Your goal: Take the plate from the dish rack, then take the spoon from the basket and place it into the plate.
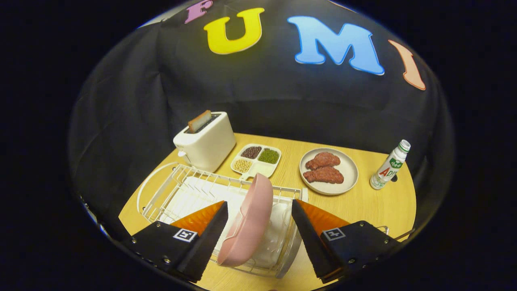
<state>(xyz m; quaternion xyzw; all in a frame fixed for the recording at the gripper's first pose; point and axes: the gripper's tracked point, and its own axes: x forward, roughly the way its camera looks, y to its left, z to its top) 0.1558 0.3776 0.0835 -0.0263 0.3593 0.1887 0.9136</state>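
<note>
The gripper point(259, 226) is straddling the pink plate point(248, 220) in the dish rack point(169, 190), fingers apart; closing off-centre risks tipping it. Lifting may snag the wires.

The round plastic plate point(248, 220) standing on edge in the rack is a plain dusty pink, with no pattern. The wire dish rack point(177, 190) is white, and the ribbed tray under it is white too. The wooden counter point(363, 204) is a light honey tan. The boxy toaster point(207, 141) is cream white, with a brown slice of toast point(199, 121) in its slot. The white four-part dish point(256, 161) holds dark brown, green and pale yellow beans. The round beige plate point(329, 171) carries two reddish-brown meat patties point(323, 167). The small bottle point(390, 165) is white with a green-and-red label. The hand-held gripper point(259, 238), its fingers spread apart either side of the pink plate, bears black-and-white square markers.
</note>
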